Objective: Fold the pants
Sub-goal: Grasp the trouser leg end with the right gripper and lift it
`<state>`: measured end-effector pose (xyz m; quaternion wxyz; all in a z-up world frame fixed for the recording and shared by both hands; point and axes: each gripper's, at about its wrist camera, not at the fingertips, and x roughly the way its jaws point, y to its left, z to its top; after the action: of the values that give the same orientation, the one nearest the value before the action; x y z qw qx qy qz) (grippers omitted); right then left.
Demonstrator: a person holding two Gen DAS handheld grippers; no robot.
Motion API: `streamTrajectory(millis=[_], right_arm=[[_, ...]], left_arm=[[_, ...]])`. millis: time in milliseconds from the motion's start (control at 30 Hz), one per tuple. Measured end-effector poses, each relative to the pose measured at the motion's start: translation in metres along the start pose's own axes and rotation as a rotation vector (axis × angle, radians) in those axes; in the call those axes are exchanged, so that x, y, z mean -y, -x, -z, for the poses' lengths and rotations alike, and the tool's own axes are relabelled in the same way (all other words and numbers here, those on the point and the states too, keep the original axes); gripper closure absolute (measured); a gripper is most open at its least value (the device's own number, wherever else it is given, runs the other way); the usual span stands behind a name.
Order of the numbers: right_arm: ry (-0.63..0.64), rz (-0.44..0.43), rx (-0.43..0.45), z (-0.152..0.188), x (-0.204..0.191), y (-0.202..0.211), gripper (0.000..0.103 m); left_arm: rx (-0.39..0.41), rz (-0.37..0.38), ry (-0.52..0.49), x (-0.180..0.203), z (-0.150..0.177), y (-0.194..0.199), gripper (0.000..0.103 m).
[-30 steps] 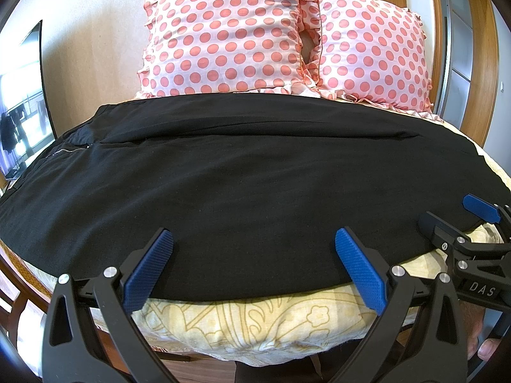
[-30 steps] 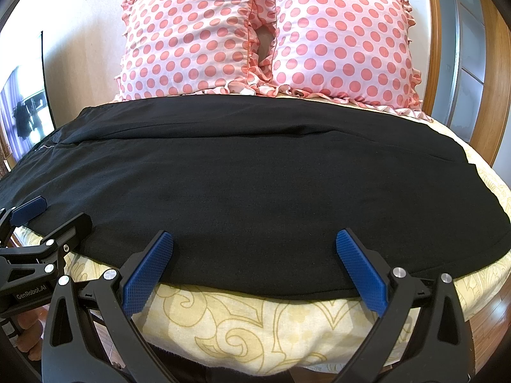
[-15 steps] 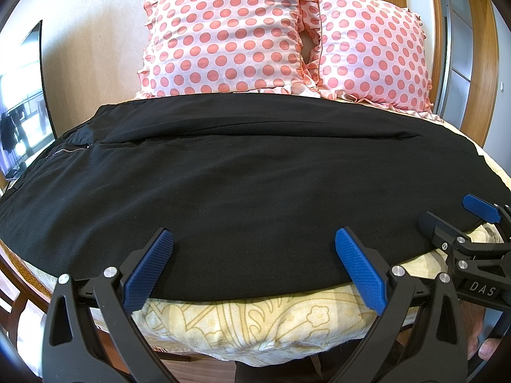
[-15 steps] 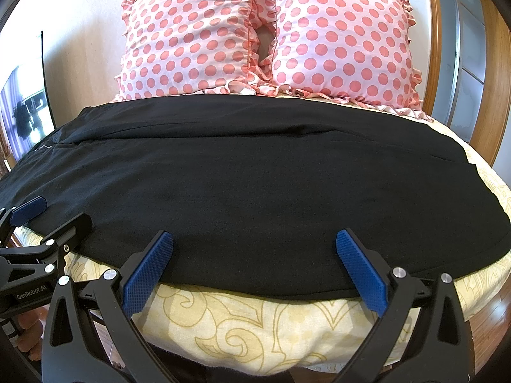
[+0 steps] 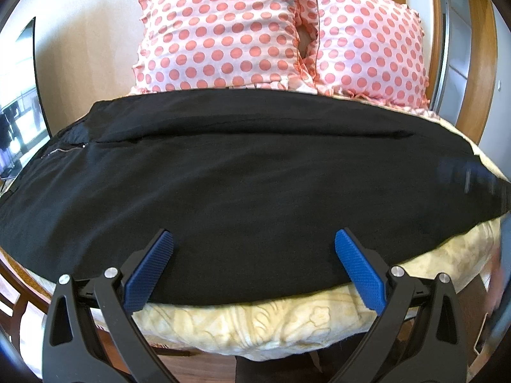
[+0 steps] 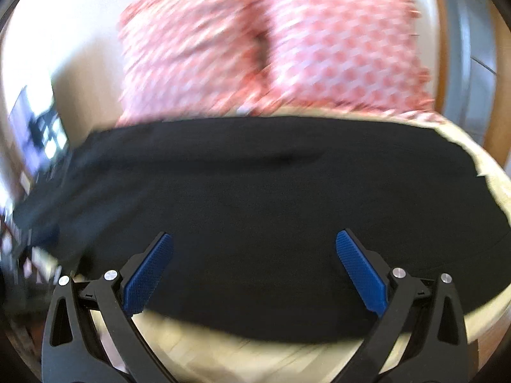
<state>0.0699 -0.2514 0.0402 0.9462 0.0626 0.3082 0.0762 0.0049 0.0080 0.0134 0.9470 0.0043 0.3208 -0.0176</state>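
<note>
Cream patterned bedding [image 5: 255, 325] covered the bed, with two pink polka-dot pillows [image 5: 223, 32] propped against the wall at its head. Black pants [image 5: 249, 191] lay spread flat across the mattress, waistband and zipper [image 5: 60, 150] toward the left, hems toward the right, near edge along the bed's front. No fold looked made yet, so the whole task seemed to remain. Both tools hovered at that near edge: left gripper [image 5: 254, 271] and right gripper [image 6: 254, 271] each spread wide, grasping nothing. Right view was blurred.
</note>
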Motion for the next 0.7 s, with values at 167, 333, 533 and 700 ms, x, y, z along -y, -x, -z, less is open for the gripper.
streamTrajectory(millis=[167, 333, 533, 700], right_arm=[[-0.332, 0.147, -0.036, -0.093, 0.107, -0.035, 0.001], [-0.498, 0.329, -0.133, -0.156, 0.189, -0.111, 0.026], [-0.534, 0.518, -0.252, -0.176, 0.231, -0.187, 0.039], [-0.566, 0.629, -0.281, -0.173, 0.252, -0.212, 0.042]], left_arm=[[0.051, 0.004, 0.037, -0.015, -0.013, 0.007, 0.002], [0.067, 0.042, 0.053, -0.021, -0.020, 0.003, 0.002], [0.076, 0.046, 0.015, -0.021, -0.021, -0.005, 0.002], [0.055, 0.060, 0.015, -0.025, -0.024, -0.017, 0.002]])
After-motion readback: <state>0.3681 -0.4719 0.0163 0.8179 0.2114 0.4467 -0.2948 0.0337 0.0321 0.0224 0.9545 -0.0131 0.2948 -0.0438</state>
